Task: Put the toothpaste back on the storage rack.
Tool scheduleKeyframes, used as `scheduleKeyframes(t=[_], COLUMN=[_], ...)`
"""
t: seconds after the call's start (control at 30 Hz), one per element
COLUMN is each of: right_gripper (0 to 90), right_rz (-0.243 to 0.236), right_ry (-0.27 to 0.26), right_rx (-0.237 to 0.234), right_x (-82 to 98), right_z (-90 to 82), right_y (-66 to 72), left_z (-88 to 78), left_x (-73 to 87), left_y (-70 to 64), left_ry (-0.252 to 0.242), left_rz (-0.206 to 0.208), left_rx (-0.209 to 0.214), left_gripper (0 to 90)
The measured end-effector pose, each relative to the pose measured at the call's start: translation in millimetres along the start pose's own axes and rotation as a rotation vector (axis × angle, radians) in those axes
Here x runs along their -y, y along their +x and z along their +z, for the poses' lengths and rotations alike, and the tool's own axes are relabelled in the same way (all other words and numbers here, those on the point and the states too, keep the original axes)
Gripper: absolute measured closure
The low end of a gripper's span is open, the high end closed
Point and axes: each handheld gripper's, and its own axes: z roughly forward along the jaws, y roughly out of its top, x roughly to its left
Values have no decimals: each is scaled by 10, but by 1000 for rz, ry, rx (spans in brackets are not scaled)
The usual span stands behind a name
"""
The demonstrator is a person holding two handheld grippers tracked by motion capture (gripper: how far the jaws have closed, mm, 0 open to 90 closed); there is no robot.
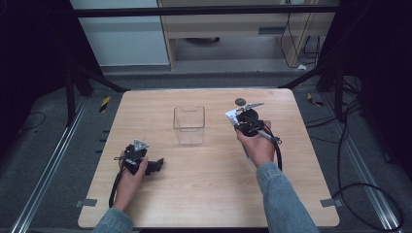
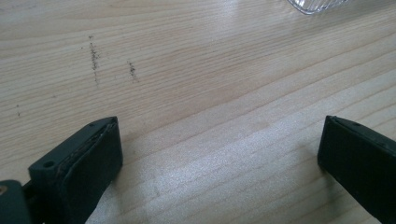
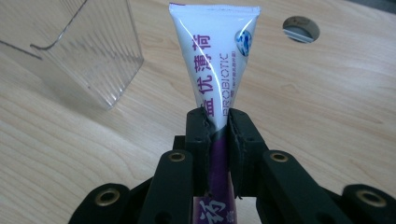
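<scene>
Right gripper view: the right gripper (image 3: 218, 122) clamps a white tube (image 3: 215, 60).

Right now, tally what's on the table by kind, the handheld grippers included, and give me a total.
Grippers: 2, the left gripper open and the right gripper shut on the tube
Clear plastic containers: 1
White and purple tubes: 1
Total: 4

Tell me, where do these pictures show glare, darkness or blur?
Right gripper view: glare streaks run down the glossy white and purple tube and the clear plastic box. Left gripper view: a pale sheen lies on the light wooden table; everything looks slightly soft. High view: table evenly lit, surroundings nearly black.
</scene>
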Motion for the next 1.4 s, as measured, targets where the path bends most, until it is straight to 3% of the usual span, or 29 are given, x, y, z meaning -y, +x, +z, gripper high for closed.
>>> scheduleKeyframes(t=[0.27,0.93,1.4], right_gripper=[796,798,798], right_rz=[12,39,33], right_ry=[-66,-224,-303], right_rx=[5,0,6], right_x=[-43,-151,-382], right_z=[-88,-188,-282], right_y=[-38,55,123], left_z=[-1,1,1], left_x=[0,-3,-3], left_y=[1,1,1], left_ry=[2,2,2], left_rz=[2,2,2], left_rx=[0,0,0], left_gripper=[0,0,0])
